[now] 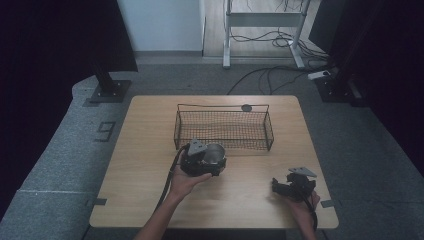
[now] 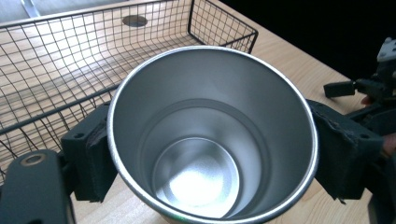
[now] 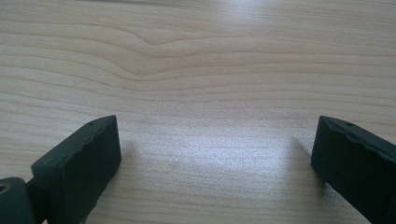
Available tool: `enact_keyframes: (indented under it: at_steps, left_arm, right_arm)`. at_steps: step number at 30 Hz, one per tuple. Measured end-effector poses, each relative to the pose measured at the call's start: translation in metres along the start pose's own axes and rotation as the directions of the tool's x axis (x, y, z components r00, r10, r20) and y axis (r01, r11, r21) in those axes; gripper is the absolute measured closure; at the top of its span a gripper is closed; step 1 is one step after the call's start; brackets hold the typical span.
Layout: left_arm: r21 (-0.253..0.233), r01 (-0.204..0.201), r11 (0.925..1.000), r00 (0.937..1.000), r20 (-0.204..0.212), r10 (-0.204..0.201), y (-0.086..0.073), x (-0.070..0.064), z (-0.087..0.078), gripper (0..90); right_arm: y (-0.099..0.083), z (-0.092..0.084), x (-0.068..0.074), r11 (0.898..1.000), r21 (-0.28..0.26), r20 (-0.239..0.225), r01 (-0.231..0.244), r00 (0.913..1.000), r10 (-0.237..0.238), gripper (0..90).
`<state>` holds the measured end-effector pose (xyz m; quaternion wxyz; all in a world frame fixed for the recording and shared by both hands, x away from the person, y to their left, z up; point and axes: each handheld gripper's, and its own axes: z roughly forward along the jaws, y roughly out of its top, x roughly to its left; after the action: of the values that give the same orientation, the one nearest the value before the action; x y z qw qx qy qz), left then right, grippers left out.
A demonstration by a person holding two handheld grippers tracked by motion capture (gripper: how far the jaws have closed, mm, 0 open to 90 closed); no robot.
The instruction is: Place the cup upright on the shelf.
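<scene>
Left tool (image 1: 212, 161), near the middle of the desk (image 1: 150, 165): jaws clamped on the outside of a steel cup (image 2: 212, 135), which is empty, bears no readable writing and sits just in front of the wire basket (image 1: 223, 131). The basket, toward the desk's far edge, holds nothing. Right tool (image 1: 279, 186), near the desk's front right corner: jaws spread wide over bare wood.
</scene>
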<state>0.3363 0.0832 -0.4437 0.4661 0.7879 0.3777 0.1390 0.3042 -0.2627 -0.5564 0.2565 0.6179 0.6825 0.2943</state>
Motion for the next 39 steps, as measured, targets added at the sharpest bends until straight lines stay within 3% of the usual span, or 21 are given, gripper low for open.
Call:
enact_keyframes:
  at_steps: [6, 25, 39]
  left_arm:
    - [-0.005, 0.001, 1.0000, 0.9999, 0.012, -0.001, 0.008, 0.007, -0.002, 14.8]
    - [-0.010, 0.002, 0.9999, 0.9996, -0.028, -0.002, 0.026, 0.022, 0.000, 14.8]
    - [-0.031, 0.011, 0.9995, 0.9995, -0.031, -0.012, 0.039, 0.029, 0.001, 14.8]
  right_arm:
    - [0.000, 0.000, 0.000, 1.000, 0.000, 0.000, 0.000, 1.0000, 0.000, 1.4]
    - [0.000, 0.000, 0.000, 1.000, -0.001, 0.002, -0.002, 1.0000, 0.002, 1.6]
    - [0.000, 0.000, 0.000, 1.000, 0.002, 0.001, -0.001, 1.0000, 0.001, 1.6]
